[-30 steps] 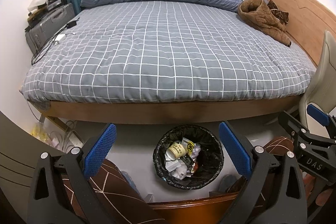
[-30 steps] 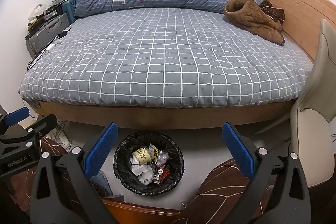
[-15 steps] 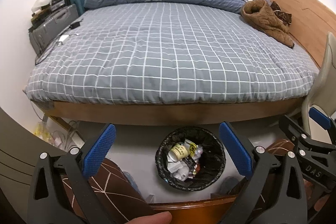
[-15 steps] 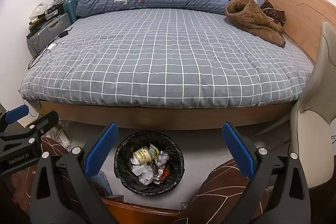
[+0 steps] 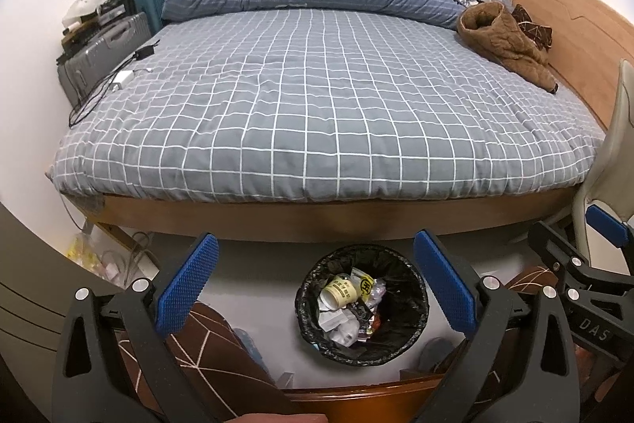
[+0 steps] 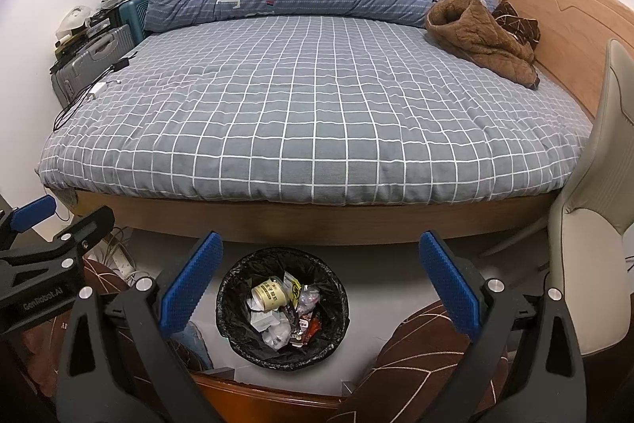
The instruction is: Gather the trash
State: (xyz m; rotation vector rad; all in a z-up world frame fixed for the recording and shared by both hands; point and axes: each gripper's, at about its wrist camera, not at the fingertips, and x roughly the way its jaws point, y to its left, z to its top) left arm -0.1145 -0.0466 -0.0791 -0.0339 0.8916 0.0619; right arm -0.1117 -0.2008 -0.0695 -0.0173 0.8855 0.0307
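Note:
A round bin with a black liner point(image 5: 412, 308) stands on the floor in front of the bed; it also shows in the right wrist view point(image 6: 237, 316). It holds trash: a cream paper cup point(image 5: 341, 291), white paper and wrappers point(image 6: 277, 332). My left gripper point(image 5: 315, 288) is open and empty, held above and before the bin. My right gripper point(image 6: 321, 288) is open and empty, just right of the bin in its view. Each gripper shows at the edge of the other's view.
A bed with a grey checked cover point(image 5: 325, 113) fills the middle. A brown jacket point(image 5: 503, 42) lies on its right side, chargers and cables point(image 5: 123, 78) on its left. Suitcases point(image 5: 99, 54) stand at left, a beige chair point(image 6: 594, 224) at right. My brown-patterned knees point(image 6: 416, 355) are below.
Both views have drifted slightly; the bin sits a little further right and lower in the left wrist view. Both grippers stay open and empty.

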